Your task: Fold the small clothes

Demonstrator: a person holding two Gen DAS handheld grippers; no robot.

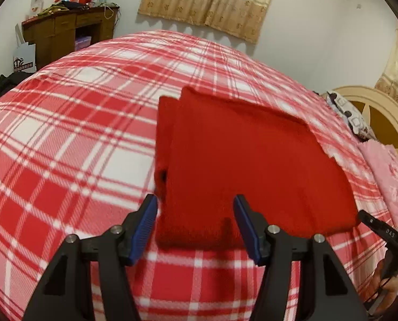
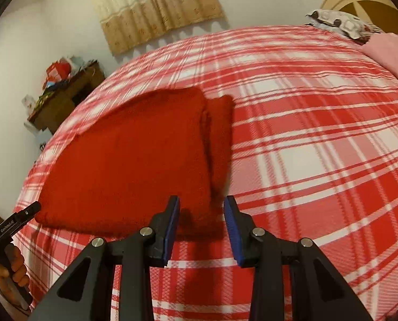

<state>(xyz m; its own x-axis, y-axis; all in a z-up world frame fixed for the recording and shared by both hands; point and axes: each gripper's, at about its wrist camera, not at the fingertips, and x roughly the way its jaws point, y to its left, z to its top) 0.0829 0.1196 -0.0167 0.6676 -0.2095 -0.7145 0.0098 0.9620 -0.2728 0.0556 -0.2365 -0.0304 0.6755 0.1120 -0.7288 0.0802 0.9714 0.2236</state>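
Note:
A red knit garment (image 1: 239, 165) lies folded into a thick rectangle on the plaid bed cover (image 1: 65, 147). A narrower folded strip shows along its left side in the left wrist view. My left gripper (image 1: 195, 200) hovers at the garment's near left corner with its blue pads apart and nothing pressed between them. In the right wrist view the same garment (image 2: 134, 160) lies left of centre. My right gripper (image 2: 202, 200) stands open over its near right corner, holding nothing. A person's hand (image 2: 11, 264) grips the left tool's handle at the lower left edge.
The bed cover (image 2: 319, 160) spreads wide to the right of the garment. A pink pillow (image 1: 386, 171) and a patterned pillow (image 2: 343, 22) lie by the cream headboard (image 1: 381, 107). A cluttered wooden desk (image 1: 65, 32) stands beyond the far corner, under a beige curtain (image 1: 209, 2).

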